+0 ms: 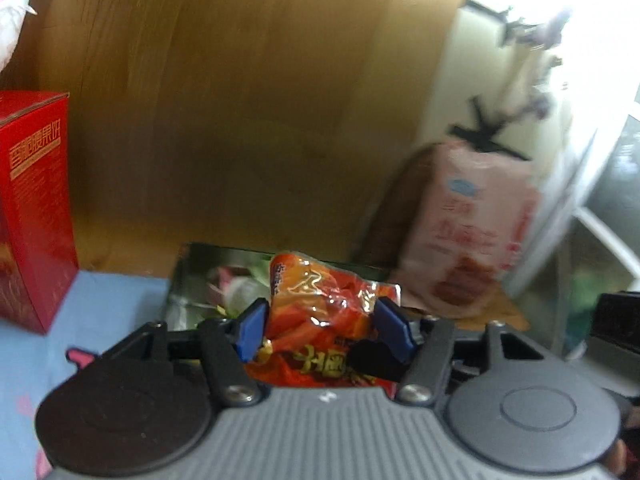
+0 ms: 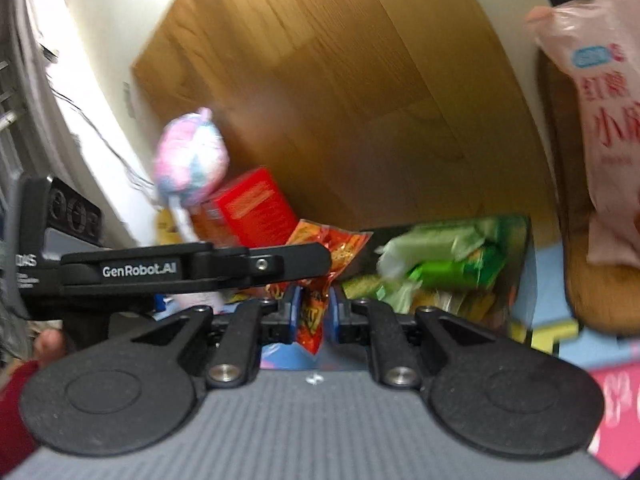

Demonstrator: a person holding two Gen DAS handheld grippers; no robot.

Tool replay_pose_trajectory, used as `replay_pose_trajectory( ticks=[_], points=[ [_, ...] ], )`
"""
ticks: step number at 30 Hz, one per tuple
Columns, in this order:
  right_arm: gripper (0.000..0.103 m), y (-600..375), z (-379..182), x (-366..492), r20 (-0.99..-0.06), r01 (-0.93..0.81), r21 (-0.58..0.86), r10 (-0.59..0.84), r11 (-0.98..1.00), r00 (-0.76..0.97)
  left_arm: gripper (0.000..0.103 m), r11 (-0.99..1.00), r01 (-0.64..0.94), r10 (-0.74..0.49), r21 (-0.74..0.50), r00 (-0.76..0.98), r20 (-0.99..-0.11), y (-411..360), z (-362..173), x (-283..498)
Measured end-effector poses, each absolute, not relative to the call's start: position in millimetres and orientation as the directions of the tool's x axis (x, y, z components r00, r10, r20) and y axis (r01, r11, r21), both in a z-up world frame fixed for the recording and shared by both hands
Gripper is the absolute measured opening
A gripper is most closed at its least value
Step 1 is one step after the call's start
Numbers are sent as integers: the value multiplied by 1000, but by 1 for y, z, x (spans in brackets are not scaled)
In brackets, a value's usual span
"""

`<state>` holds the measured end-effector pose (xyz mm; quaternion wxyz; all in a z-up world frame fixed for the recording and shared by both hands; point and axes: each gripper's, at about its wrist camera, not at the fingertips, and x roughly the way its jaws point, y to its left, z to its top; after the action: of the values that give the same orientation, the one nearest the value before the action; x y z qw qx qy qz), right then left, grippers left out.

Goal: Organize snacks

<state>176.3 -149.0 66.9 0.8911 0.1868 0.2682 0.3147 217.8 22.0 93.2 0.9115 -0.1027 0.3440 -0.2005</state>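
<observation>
From the left wrist camera, the left gripper (image 1: pixel 320 322) has its blue pads (image 1: pixel 250 330) pressed against the sides of an orange snack packet (image 1: pixel 320 312), which bulges up between them, so the claw is partly closed around it. Just beyond the fingertips lies a dark tray (image 1: pixel 192 280); a red box (image 1: pixel 34 208) stands well off to the claw's left and a pink bag (image 1: pixel 472 232) leans ahead to its right. The step in hand looks like carrying or passing this packet (both claws seem to share it). Open wooden floor (image 1: pixel 240 120) lies ahead of the claw, so there is room forward; the box hems in the left.

From the right wrist camera, the right gripper (image 2: pixel 314 312) is nearly shut, pinching a lower corner of the orange snack packet (image 2: pixel 316 300). The left gripper (image 2: pixel 296 260) reaches in across from the left, its tip touching the packet's upper part. Ahead and right of the claw the dark tray (image 2: pixel 520 248) holds green packets (image 2: pixel 440 268). The next move probably calls for one claw letting go, then setting the packet into the tray without snagging its near rim
</observation>
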Motion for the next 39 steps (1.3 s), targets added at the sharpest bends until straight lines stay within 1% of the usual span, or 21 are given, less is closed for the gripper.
replay_pose_trajectory(
  ticks=[2, 4, 6, 7, 9, 12, 15, 17, 18, 19, 20, 21, 22, 23, 25, 28, 29, 30, 32, 33, 39],
  points=[
    [19, -139, 58, 194, -390, -456, 468, 640, 757, 662, 61, 915, 261, -400, -307, 680, -615, 19, 77, 238],
    [25, -127, 48, 205, -428, -446, 408, 598, 797, 677, 65, 929, 230, -367, -291, 680, -635, 18, 65, 250],
    [26, -122, 44, 207, -442, -448, 351, 567, 822, 695, 68, 937, 204, -344, -285, 683, -645, 20, 62, 252],
    [31, -121, 44, 206, -443, -446, 331, 554, 832, 704, 70, 940, 190, -332, -283, 694, -639, 22, 62, 250],
    [38, -125, 46, 196, -422, -443, 315, 542, 840, 727, 70, 939, 192, -335, -287, 707, -623, 26, 66, 242],
    [39, -133, 54, 172, -386, -417, 286, 502, 863, 774, 73, 947, 178, -307, -266, 736, -603, 34, 77, 220],
    [40, -140, 60, 140, -354, -405, 315, 502, 859, 789, 82, 968, 161, -246, -194, 767, -593, 30, 89, 190],
    [45, -144, 60, 116, -344, -395, 332, 500, 856, 795, 85, 985, 129, -171, -114, 791, -587, 22, 95, 161],
    [50, -145, 58, 101, -340, -385, 337, 493, 859, 801, 88, 991, 112, -137, -79, 804, -579, 19, 97, 146],
    [55, -146, 56, 85, -335, -375, 343, 485, 861, 808, 96, 994, 97, -111, -55, 815, -568, 17, 99, 132],
    [59, -148, 52, 68, -330, -364, 353, 478, 862, 814, 99, 995, 86, -95, -42, 827, -555, 16, 99, 116],
    [64, -150, 49, 54, -327, -352, 366, 473, 861, 818, 103, 996, 83, -90, -38, 836, -542, 15, 100, 101],
    [69, -151, 44, 39, -328, -340, 381, 470, 859, 819, 102, 996, 81, -86, -32, 843, -531, 15, 99, 85],
    [71, -152, 40, 25, -333, -330, 390, 466, 859, 820, 103, 997, 80, -78, -20, 847, -526, 13, 98, 71],
    [80, -150, 34, 2, -345, -300, 392, 441, 870, 828, 103, 997, 72, -54, 13, 849, -526, 6, 94, 46],
    [88, -151, 29, -32, -352, -257, 383, 397, 888, 848, 103, 996, 70, -33, 49, 843, -536, 1, 88, 18],
    [91, -151, 28, -43, -349, -246, 378, 383, 892, 855, 103, 996, 71, -31, 54, 842, -539, -1, 87, 9],
    [96, -152, 28, -52, -342, -241, 379, 377, 894, 861, 103, 996, 75, -32, 57, 841, -540, -3, 86, 1],
    [99, -151, 30, -69, -316, -234, 398, 372, 887, 873, 103, 995, 74, -24, 69, 838, -545, -5, 85, -14],
    [103, -151, 32, -76, -304, -227, 410, 367, 883, 879, 103, 995, 68, -17, 73, 835, -549, -5, 85, -21],
    [103, -146, 33, -93, -342, -162, 430, 326, 888, 882, 103, 995, 40, 13, 86, 840, -542, -4, 88, -46]
  ],
)
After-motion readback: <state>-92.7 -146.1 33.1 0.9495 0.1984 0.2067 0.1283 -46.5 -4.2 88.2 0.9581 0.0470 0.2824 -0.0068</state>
